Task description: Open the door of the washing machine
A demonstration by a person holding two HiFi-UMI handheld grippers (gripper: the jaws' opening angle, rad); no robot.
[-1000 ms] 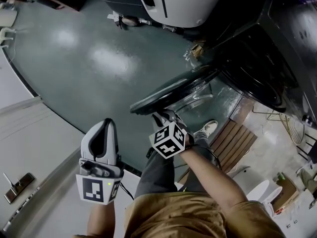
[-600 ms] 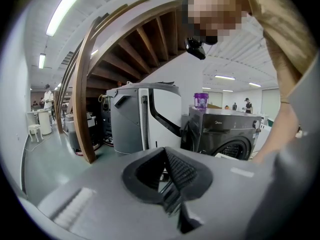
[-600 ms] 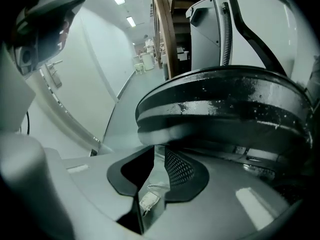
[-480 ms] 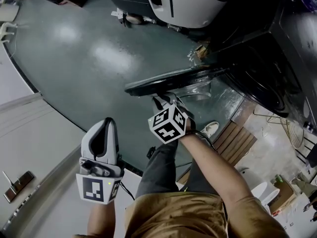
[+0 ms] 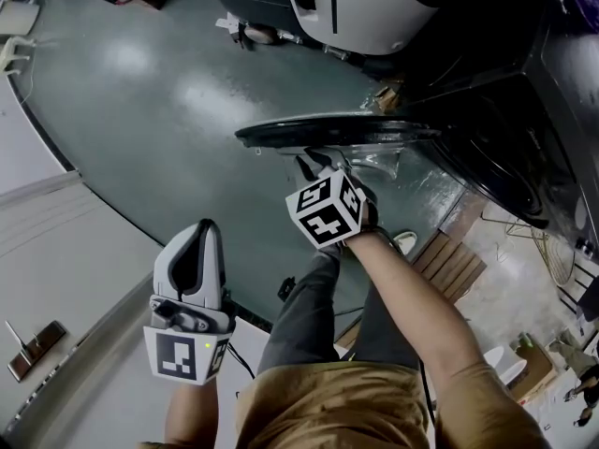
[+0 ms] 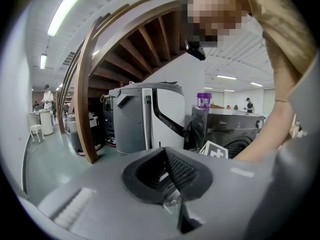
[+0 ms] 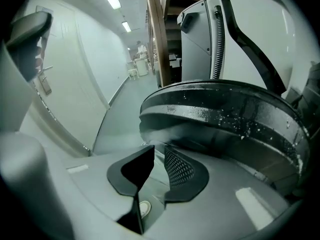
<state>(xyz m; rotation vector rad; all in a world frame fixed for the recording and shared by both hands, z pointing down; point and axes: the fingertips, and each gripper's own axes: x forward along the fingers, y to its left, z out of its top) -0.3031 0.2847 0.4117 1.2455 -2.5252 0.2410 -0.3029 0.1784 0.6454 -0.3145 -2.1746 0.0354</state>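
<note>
Head camera looks down; right gripper's camera, seemingly close, shares door.

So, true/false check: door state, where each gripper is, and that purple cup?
1. The washing machine door is swung open. True.
2. The left gripper is on the door. False: it is well apart from the door, jaws together with nothing in them.
3. The right gripper is at the door's rim. True.
4. The purple cup stands on the floor. False: the purple cup stands on top of a dark machine.
</note>
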